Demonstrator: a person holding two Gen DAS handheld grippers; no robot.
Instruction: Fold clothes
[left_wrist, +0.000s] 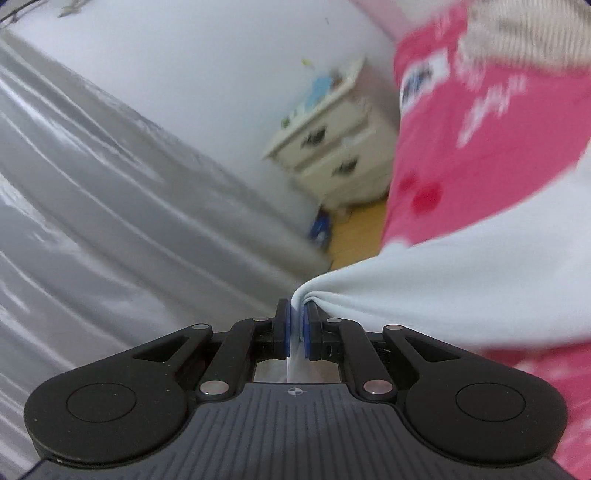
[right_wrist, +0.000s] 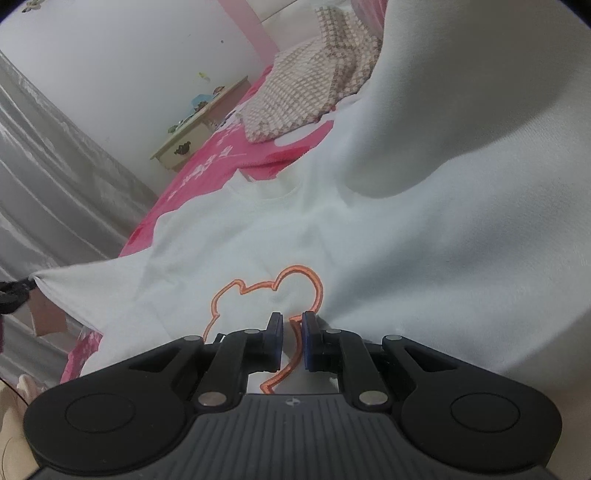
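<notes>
The left gripper (left_wrist: 296, 325) is pinching an edge of the white sweatshirt (right_wrist: 369, 240); the right gripper (right_wrist: 293, 339) is pinching its front. The cloth is looking soft, light and limp, so hems and corners are probably giving the best hold.

sweatshirt (right_wrist: 369, 229) spread on bed cover (right_wrist: 207, 166); folded blanket (right_wrist: 306, 92) behind it on the cover; nightstand (right_wrist: 195, 122) beside bed, left; curtain (right_wrist: 44, 177) far left
</notes>
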